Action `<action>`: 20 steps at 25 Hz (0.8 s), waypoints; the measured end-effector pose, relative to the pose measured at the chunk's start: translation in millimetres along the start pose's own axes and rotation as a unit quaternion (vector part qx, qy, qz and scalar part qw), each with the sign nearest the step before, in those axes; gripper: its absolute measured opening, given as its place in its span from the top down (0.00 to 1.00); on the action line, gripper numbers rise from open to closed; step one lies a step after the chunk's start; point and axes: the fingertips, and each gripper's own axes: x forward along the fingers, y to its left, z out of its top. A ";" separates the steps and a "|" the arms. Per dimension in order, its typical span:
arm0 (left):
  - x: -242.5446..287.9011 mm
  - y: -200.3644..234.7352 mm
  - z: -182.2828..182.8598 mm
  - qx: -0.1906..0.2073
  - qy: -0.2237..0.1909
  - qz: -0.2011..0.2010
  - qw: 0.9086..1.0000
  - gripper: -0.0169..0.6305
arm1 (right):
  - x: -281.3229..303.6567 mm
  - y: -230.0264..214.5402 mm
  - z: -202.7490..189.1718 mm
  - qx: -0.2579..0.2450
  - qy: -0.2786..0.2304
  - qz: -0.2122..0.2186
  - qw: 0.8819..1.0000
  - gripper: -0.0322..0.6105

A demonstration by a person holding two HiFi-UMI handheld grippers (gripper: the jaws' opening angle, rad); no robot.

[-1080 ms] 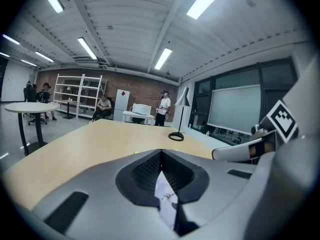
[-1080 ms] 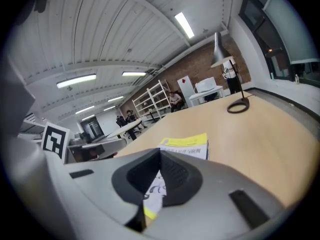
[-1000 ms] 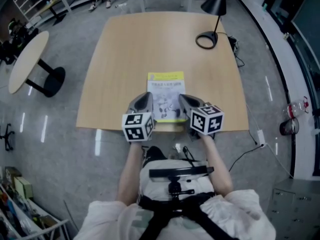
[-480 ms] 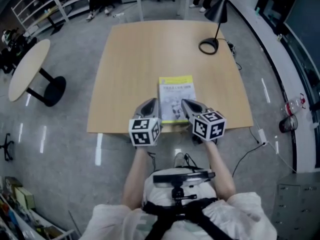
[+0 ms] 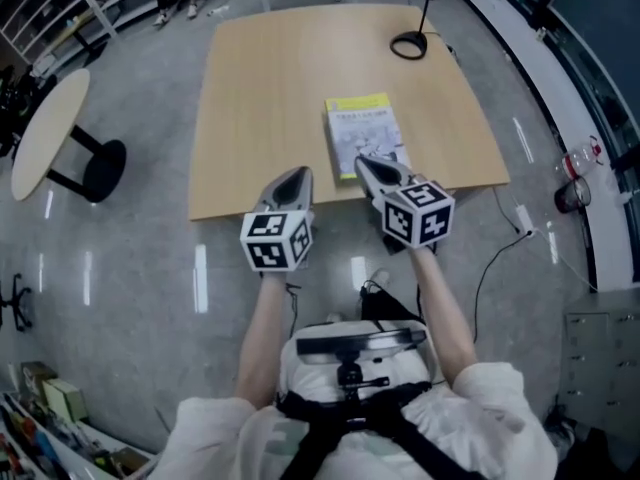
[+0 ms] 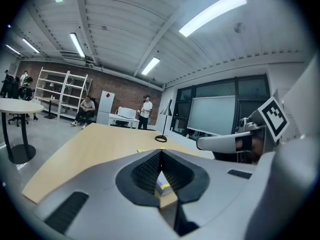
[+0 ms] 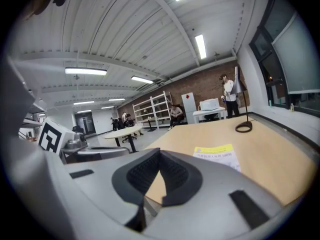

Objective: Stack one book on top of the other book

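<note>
Both hand-held grippers are pulling back toward the person. A second ago they were flanking the near end of the book; now they are hanging at the counter's near edge.

The left hand-held gripper point(image 5: 297, 175) is sitting clear of the book, its tip over the counter's point(image 5: 262, 88) front edge and its marker cube point(image 5: 273, 242) out over the floor. In its own view the left hand-held gripper point(image 6: 161, 153) is showing its jaws clenched together, gripping nothing.

The right hand-held gripper point(image 5: 363, 162) is pointing at the book's near right corner in the head view, with its marker cube point(image 5: 418, 214) also off the counter. In its own view the right hand-held gripper point(image 7: 159, 152) is likewise closed tight and empty, and the book point(image 7: 216, 154) is lying ahead and to the right, not touching the jaws.

The book point(image 5: 365, 128), with a yellow band on top and a white cover, is lying flat on the counter right of centre, near the front edge. Only one cover is showing from above, so I can't tell whether a second book is lying under it.

A desk lamp's point(image 5: 409, 44) ring base is standing at the counter's far right corner. A round side table point(image 5: 45, 133) is standing on the floor off to the left.
</note>
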 end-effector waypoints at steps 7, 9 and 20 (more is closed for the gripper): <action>-57.1 7.7 -24.5 0.000 0.015 0.015 1.000 0.95 | -25.2 54.1 -20.4 0.007 0.001 0.016 1.000 0.96; -71.6 6.6 -27.1 0.001 0.016 0.016 1.000 0.95 | -34.7 67.7 -25.9 0.012 -0.001 0.019 1.000 0.96; -156.1 -88.9 -71.1 0.012 0.033 0.006 0.999 0.95 | -155.1 109.4 -72.9 0.023 -0.014 -0.008 1.000 0.96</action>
